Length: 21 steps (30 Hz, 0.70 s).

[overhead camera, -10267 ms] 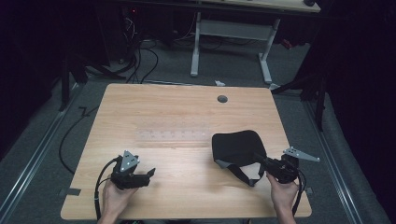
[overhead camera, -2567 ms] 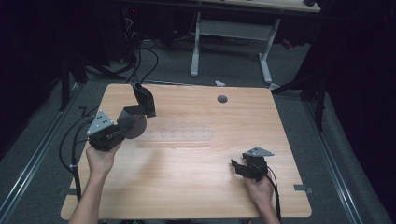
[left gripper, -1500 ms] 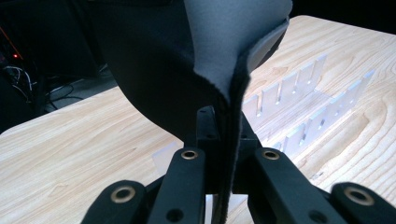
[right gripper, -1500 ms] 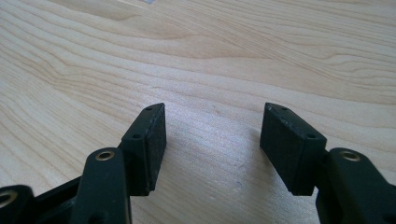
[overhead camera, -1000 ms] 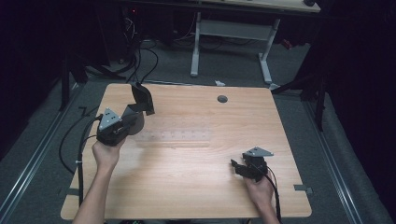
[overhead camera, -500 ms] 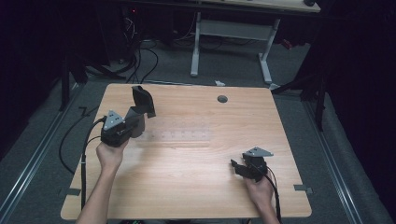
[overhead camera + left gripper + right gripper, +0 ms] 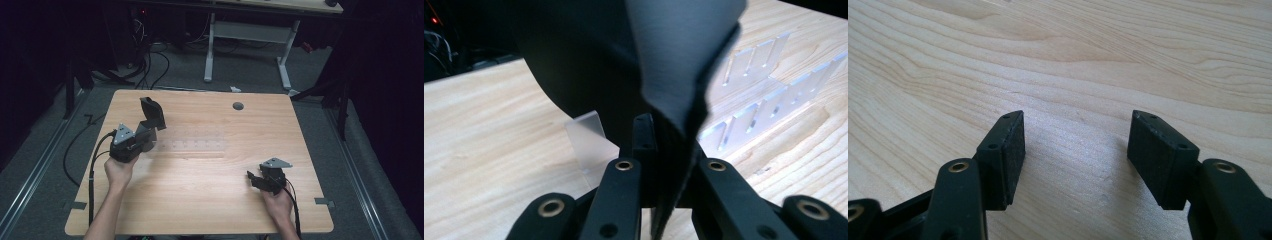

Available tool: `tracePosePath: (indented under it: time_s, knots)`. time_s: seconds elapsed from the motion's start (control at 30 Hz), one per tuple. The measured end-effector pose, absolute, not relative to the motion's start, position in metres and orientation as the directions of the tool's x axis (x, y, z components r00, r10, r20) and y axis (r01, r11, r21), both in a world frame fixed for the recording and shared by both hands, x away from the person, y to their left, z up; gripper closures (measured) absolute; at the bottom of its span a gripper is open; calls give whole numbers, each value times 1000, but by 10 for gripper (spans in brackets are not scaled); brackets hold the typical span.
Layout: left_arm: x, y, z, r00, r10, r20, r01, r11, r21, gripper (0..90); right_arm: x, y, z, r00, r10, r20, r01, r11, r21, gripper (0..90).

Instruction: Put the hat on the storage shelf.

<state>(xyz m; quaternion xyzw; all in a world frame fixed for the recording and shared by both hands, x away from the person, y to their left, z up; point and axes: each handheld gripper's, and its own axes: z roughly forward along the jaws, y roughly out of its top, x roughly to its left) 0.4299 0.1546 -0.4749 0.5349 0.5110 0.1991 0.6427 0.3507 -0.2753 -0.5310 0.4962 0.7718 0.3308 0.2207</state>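
A floppy black sheet [image 7: 152, 114], thick like foam or felt, stands folded upward at the table's far left. My left gripper [image 7: 148, 134] is shut on its lower edge. In the left gripper view the sheet [image 7: 624, 60] rises from between the shut jaws of the left gripper [image 7: 664, 145] and hides most of what lies ahead. A clear slotted rack [image 7: 195, 145] lies flat at mid-table, just right of the sheet; its slots [image 7: 769, 100] show behind the sheet. My right gripper [image 7: 252, 179] rests open near the front right, with bare wood between its pads [image 7: 1008, 150].
The wooden table [image 7: 210, 200] has a round cable hole [image 7: 238, 106] near its far edge. The left gripper's cable [image 7: 92, 170] loops over the left edge. A desk frame and cables stand on the floor beyond the table.
Ten seconds ago the sheet lay at the right by my right gripper. Over the last second my left gripper has carried it slightly right, toward the rack. The right gripper stayed still.
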Motion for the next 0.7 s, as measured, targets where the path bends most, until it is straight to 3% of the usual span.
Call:
tracePosePath:
  time_s: [0.1,0.2,0.33,0.4,0.5,0.7]
  knots:
    - [430,157,-478,373,814,-446,312,343,886,826,351,-276,-531,-410,912,-10,621,287,729,404]
    - [428,157,-480,367,829,-423,330,309,892,741,351,-276,-531,-410,912,-5,622,284,730,403]
    - [428,160,-478,329,830,-450,344,338,876,535,351,-276,-531,-411,912,-4,621,283,731,403]
    - [428,162,-476,321,824,-466,335,362,870,479,351,-276,-531,-411,912,-4,621,284,731,403]
    - [425,168,-475,311,801,-511,359,399,844,452,351,-276,-531,-411,911,-3,621,282,731,403]
    - [414,177,-477,295,804,-516,366,403,839,408,351,-277,-531,-413,911,-1,621,283,731,401]
